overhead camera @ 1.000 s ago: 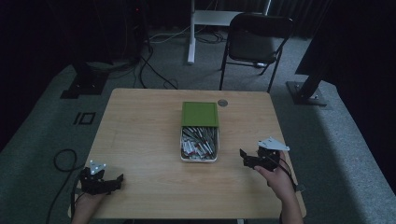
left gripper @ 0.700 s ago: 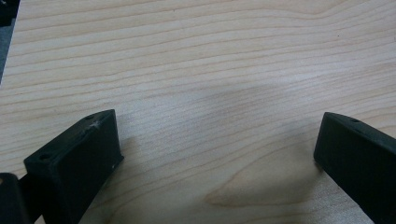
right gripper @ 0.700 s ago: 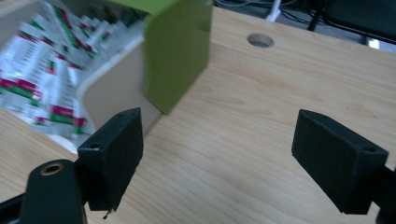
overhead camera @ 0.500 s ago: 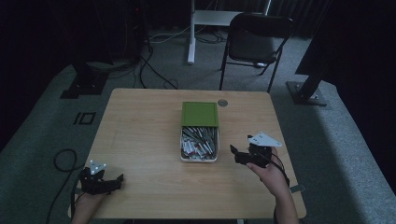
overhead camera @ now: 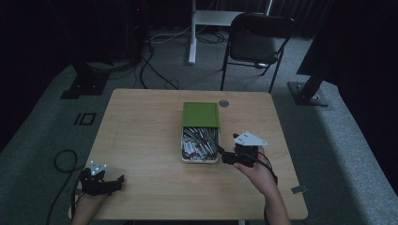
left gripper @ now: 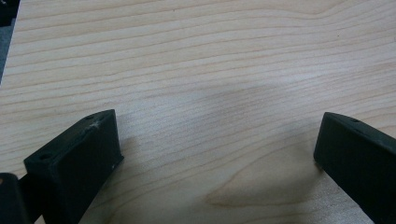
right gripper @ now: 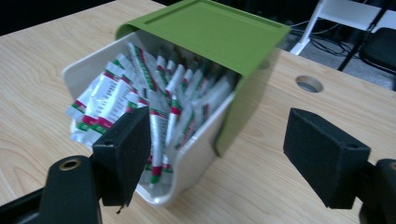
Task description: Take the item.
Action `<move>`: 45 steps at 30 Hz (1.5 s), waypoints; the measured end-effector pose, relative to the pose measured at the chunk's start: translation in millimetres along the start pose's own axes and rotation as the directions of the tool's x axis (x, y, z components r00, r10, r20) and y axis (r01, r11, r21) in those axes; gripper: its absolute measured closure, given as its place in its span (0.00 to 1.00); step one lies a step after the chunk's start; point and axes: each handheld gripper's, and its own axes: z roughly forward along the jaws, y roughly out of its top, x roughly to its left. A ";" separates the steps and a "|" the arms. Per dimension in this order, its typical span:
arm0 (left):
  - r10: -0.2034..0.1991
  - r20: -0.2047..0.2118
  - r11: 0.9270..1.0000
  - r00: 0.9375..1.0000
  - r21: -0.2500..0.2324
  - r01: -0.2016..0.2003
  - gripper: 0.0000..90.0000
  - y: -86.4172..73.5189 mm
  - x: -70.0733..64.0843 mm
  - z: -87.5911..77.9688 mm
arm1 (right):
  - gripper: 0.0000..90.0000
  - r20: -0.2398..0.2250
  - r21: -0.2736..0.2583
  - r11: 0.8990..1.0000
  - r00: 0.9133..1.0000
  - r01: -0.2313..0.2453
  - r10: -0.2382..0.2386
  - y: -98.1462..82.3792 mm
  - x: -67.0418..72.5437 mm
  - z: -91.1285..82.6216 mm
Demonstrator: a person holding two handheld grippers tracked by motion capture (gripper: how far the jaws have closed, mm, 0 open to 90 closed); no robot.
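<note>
A white box (overhead camera: 182, 151) full of red-and-green-banded sachets (overhead camera: 199, 143) stands mid-table, and a green lid (overhead camera: 201, 115) covers its far half. My right gripper (overhead camera: 223, 154) hovers by the box's near right corner, open. Its jaws have just been closing a little, and the pads touch nothing. In the right gripper view (right gripper: 218, 128) the box (right gripper: 196, 156) and its sachets (right gripper: 140, 88) sit close ahead under the lid (right gripper: 205, 28), with the box's corner showing in the gap. My left gripper (overhead camera: 118, 182) rests at the table's near left, open over bare wood (left gripper: 217, 140).
The wooden table (overhead camera: 141, 122) has a round cable hole (overhead camera: 224, 103) just behind the lid. A black folding chair (overhead camera: 258, 42) and a white desk leg (overhead camera: 192, 33) stand beyond the far edge. Cables lie on the grey floor at left (overhead camera: 63, 159).
My right gripper has moved left toward the box's near right corner and risen slightly. The left gripper has stayed where it was.
</note>
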 end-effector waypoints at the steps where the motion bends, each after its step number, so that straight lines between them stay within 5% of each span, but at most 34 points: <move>1: 0.000 0.000 1.000 1.000 0.000 0.000 0.01 0.0 0.0 0.0 | 0.26 0.000 0.000 1.000 1.000 0.000 0.000 0.0 0.0 0.0; 7: 0.000 0.000 1.000 1.000 0.000 0.000 0.01 0.0 0.0 0.0 | 0.34 -0.042 0.017 0.999 0.998 0.039 -0.039 3.1 14.4 10.1; 12: -0.001 0.000 1.000 1.000 -0.001 0.001 0.01 0.0 -0.1 0.1 | 0.56 -0.075 0.042 0.995 0.993 0.089 -0.086 2.8 22.7 16.9; 17: 0.000 0.000 1.000 1.000 0.000 0.000 0.01 0.0 0.0 0.0 | 0.61 -0.118 0.073 0.989 0.986 0.126 -0.117 -2.3 33.1 27.6; 28: 0.000 0.000 1.000 1.000 0.000 0.000 0.01 0.0 0.0 0.0 | 0.84 -0.095 0.102 0.986 0.988 0.130 -0.121 -10.7 43.8 48.1; 35: 0.000 0.000 1.000 1.000 0.000 0.000 0.01 0.0 0.0 0.0 | 0.84 -0.084 0.128 0.984 0.990 0.125 -0.114 -16.7 49.1 60.6; 45: 0.000 0.000 1.000 1.000 0.000 0.000 0.01 0.0 0.0 0.0 | 0.81 0.001 0.133 0.986 0.994 0.105 -0.106 -19.0 57.0 71.9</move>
